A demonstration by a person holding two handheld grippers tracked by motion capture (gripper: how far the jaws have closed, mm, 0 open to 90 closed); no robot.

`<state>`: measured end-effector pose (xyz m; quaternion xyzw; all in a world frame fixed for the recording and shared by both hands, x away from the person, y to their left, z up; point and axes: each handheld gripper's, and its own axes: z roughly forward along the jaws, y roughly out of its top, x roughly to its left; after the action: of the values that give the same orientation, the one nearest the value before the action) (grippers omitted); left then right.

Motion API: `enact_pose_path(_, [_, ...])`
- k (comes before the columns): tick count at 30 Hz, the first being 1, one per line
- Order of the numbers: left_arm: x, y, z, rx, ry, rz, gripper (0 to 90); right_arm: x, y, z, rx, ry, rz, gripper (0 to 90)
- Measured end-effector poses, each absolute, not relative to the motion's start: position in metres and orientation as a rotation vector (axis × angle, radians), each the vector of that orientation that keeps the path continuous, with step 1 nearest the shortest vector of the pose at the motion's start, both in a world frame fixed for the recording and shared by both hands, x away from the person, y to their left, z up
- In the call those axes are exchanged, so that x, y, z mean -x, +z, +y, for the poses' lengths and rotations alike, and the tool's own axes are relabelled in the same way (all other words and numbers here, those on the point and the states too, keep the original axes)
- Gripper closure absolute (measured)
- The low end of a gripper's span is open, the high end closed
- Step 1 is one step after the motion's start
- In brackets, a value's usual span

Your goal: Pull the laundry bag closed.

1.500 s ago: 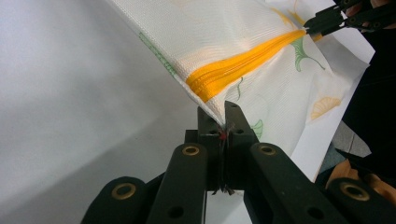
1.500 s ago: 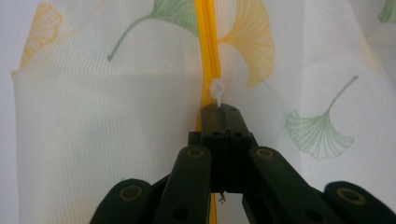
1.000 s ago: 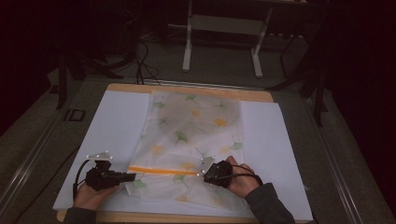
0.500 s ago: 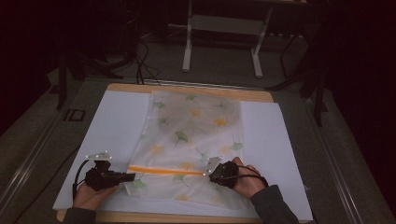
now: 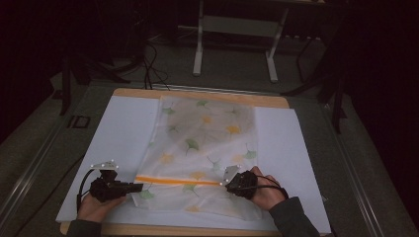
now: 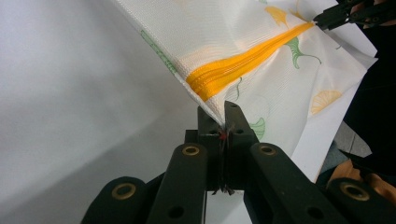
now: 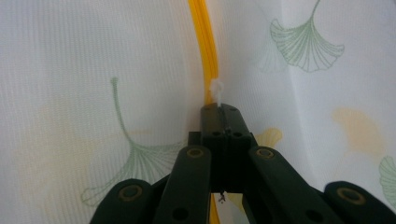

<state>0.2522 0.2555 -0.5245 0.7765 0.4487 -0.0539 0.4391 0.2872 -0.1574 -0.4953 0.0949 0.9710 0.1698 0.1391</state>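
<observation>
A white mesh cover (image 5: 207, 133) printed with green and yellow ginkgo leaves lies flat on the white sheet (image 5: 118, 133). An orange zipper (image 5: 178, 179) runs across its near end. At the zipper's left end, my left gripper (image 5: 134, 186) is shut on the cover's corner (image 6: 210, 100), which it holds slightly off the sheet. My right gripper (image 5: 228, 183) is shut at the zipper's right end, with the white pull tab (image 7: 215, 88) sticking out past its jaw tips (image 7: 219, 109). The left gripper view shows the zipper (image 6: 243, 63) leading to the right gripper (image 6: 327, 18).
The white sheet covers a wooden table whose edge (image 5: 197, 94) shows at the back. A metal stand (image 5: 237, 24) and cables (image 5: 153, 69) are on the dark floor beyond. Bare sheet lies on both sides of the cover.
My right gripper has slid a little to the right along the zipper line. The left gripper has kept its hold on the corner and stayed in place.
</observation>
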Motion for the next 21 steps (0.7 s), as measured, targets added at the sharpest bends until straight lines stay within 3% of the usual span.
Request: enact_pose_path(21, [-0.2517,-0.5239,0.2556,-1.928,-0.132,1.115,88.6,-0.2875,-0.4974,-0.168,-0.314,0.497,2.812,90.0])
